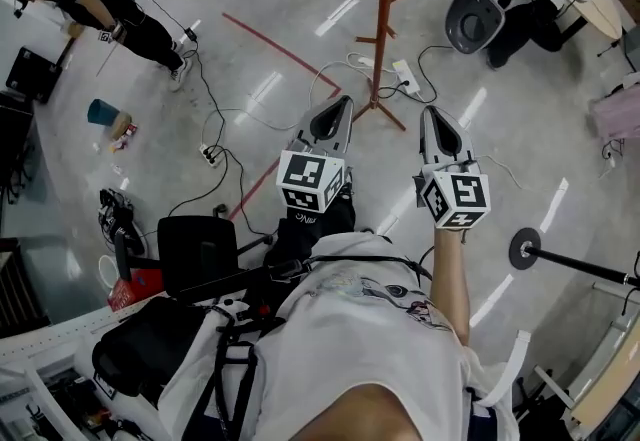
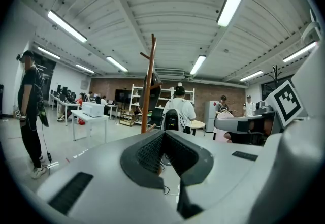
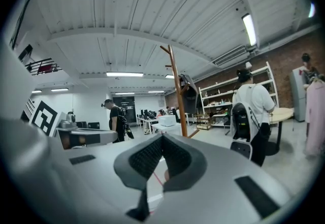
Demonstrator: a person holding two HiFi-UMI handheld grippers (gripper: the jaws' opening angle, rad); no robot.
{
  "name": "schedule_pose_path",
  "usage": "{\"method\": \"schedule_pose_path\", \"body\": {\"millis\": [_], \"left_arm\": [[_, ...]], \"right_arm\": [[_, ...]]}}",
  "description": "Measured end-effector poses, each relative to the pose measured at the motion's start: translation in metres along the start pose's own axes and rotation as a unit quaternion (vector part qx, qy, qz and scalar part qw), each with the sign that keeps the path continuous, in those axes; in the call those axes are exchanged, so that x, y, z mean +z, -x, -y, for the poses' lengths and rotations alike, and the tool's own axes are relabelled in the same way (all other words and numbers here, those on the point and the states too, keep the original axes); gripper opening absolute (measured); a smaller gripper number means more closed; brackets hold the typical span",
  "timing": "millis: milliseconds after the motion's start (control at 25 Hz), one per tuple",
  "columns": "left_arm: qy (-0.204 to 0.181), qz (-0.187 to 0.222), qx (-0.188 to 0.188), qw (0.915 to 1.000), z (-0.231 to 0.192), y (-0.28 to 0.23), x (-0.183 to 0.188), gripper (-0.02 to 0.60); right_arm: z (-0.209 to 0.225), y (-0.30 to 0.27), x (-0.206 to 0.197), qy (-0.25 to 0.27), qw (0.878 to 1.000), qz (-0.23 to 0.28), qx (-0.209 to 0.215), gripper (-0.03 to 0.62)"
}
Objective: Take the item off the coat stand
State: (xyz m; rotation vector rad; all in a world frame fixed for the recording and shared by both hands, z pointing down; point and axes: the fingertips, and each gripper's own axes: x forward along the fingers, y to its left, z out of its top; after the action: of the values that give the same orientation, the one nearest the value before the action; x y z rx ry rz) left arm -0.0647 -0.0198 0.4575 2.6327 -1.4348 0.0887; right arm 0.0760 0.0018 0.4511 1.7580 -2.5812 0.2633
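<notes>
Jaws shut, L gripper (image 1: 345, 102), R gripper (image 1: 433, 112), coat stand (image 1: 385, 19) ahead

Coat stand (image 1: 384, 29) ahead, between left gripper (image 1: 344, 109) and right gripper (image 1: 431, 116); item (image 2: 152, 84) hangs on it.

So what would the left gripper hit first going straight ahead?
Most likely the coat stand, on its pole below the dark item hanging there; nothing shows in between, though depth is unclear.

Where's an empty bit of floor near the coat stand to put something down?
Bare floor lies between the red tape line and the coat stand, and right of the right gripper. The stand's feet are crowded by cables and a power strip.
</notes>
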Motion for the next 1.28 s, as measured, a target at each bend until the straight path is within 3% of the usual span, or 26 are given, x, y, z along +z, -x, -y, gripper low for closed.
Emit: {"method": "schedule_pose_path", "body": {"millis": [520,880,1280], "left_arm": [[-0.010,0.002,-0.051,0.9986,-0.069,-0.114,0.037,0.005],[-0.001,-0.014,-0.067,0.9977,-0.096,-0.159,0.037,0.005],[0.002,-0.005,-0.033,0.9994,-0.102,-0.185,0.052,0.005]], "right_arm": [[0.035,-0.135,0.036,0.008,1.000,0.012,-0.023,0.003],[0.055,-0.182,0.045,0.006,0.999,0.003,-0.037,0.003],[0.066,-0.203,0.055,0.004,1.000,0.005,-0.005,0.003]]}}
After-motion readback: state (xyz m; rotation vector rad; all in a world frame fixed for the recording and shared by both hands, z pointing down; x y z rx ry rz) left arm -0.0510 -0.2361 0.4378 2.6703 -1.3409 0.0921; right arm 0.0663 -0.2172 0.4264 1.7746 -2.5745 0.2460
